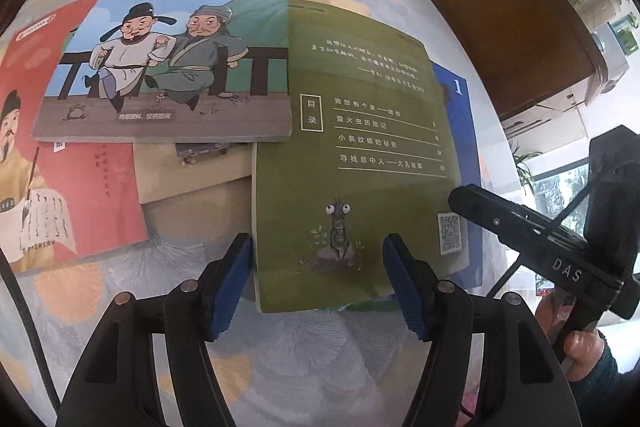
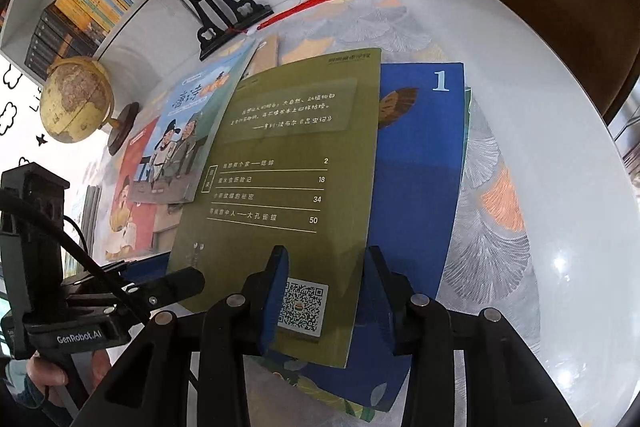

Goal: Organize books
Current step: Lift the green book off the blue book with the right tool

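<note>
Now | green book (image 1: 352, 155) is lying at table (image 2: 560, 187) centre, overlapping blue book (image 2: 416, 167) at its 3 o'clock | left gripper (image 1: 318, 281) is hovering half-open, straddling its near edge | right gripper (image 2: 326, 291) is standing part-open astride its near-right corner, grip unclear.

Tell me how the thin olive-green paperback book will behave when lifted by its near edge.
The olive-green paperback book looks thin, so it will probably sag when lifted. Its cover seems smooth; it may slide on the blue book beneath. Likely light for its size.
</note>
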`<act>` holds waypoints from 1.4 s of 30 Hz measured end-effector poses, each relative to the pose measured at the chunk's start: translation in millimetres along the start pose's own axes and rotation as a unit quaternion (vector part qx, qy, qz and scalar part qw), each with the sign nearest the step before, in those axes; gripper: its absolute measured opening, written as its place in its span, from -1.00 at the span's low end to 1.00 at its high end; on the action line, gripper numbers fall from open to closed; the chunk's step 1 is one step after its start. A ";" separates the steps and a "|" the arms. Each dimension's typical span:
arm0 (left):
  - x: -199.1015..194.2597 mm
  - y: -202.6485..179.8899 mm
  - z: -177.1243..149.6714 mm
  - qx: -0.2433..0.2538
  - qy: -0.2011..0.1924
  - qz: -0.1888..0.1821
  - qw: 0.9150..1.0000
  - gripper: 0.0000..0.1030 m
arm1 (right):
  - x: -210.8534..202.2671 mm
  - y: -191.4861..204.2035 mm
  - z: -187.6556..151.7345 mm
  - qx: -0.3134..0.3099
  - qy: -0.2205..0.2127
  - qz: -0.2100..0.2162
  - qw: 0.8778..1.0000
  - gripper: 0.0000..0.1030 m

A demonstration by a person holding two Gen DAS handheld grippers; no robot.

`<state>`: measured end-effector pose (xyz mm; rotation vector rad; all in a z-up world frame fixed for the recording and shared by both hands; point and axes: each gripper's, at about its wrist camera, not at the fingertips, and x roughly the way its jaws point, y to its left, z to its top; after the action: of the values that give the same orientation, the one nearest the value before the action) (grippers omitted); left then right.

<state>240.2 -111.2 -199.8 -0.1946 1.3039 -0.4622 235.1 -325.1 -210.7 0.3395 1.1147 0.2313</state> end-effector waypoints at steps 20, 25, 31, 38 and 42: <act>-2.2 -35.4 -46.4 0.027 0.025 -0.089 0.995 0.24 | -71.6 25.4 -18.3 0.005 0.003 0.211 0.977 -0.27; -13.4 -27.0 -57.9 0.023 0.011 -0.065 0.998 0.24 | -74.7 54.1 -21.0 -0.060 -0.014 0.126 0.990 -0.27; -21.7 -9.0 -52.1 -0.009 -0.009 -0.071 0.997 0.24 | -47.5 0.5 6.2 -0.041 -0.022 0.023 0.999 -0.27; -15.1 -32.2 -47.3 0.014 -0.011 -0.067 0.998 0.24 | -24.7 -25.1 27.7 -0.027 -0.019 0.017 0.999 -0.27; -5.9 -46.0 -40.5 0.026 -0.010 -0.056 0.998 0.24 | -17.8 -27.7 26.5 -0.037 -0.019 0.001 0.999 -0.27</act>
<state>190.3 -145.0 -187.2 -0.2288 1.2636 -0.5879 251.9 -360.9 -195.8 0.2776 1.0660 0.2654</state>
